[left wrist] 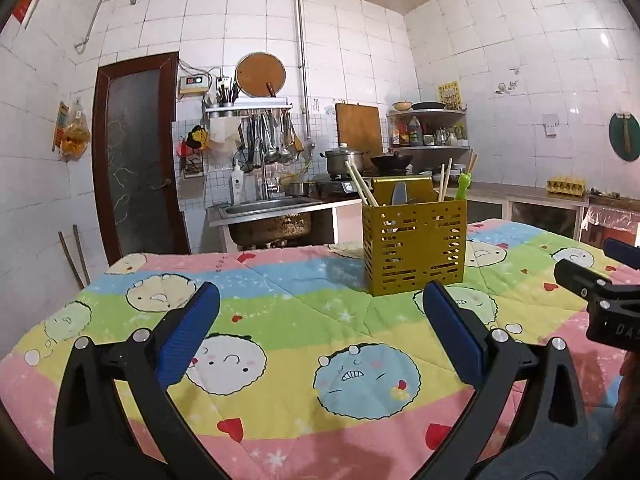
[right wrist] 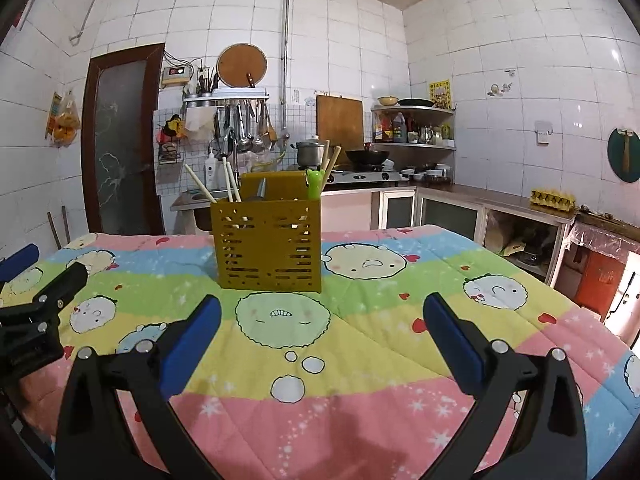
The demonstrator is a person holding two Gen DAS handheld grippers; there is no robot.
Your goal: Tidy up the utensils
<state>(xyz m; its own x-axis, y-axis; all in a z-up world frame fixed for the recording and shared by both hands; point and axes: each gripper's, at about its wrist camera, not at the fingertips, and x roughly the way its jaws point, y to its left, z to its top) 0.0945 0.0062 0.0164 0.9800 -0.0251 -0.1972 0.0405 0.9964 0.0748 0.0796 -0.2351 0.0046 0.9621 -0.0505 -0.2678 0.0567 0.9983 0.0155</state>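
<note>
A gold slotted utensil holder (left wrist: pixel 415 246) (right wrist: pixel 268 245) stands upright on the quilt-covered table (left wrist: pixel 280 312) (right wrist: pixel 360 340). Wooden chopsticks (left wrist: pixel 362 190) (right wrist: pixel 200 189), a grey utensil (left wrist: pixel 399 194) and a green-handled piece (left wrist: pixel 463 187) (right wrist: pixel 314 185) stick out of its top. My left gripper (left wrist: pixel 320 300) hovers open over the quilt, short of the holder, nothing between its blue pads. My right gripper (right wrist: pixel 322 312) is open as well, empty, with the holder ahead and slightly left. Each gripper shows at the edge of the other's view: the right one (left wrist: pixel 600 296), the left one (right wrist: pixel 36 300).
Behind the table are a steel sink (left wrist: pixel 272 206), a stove with a pot (left wrist: pixel 344 158) and a wok (right wrist: pixel 367 156), hanging ladles, corner shelves (right wrist: pixel 414 128) and a low counter with an egg tray (right wrist: pixel 554 199). A brown door (left wrist: pixel 136 160) stands at the left.
</note>
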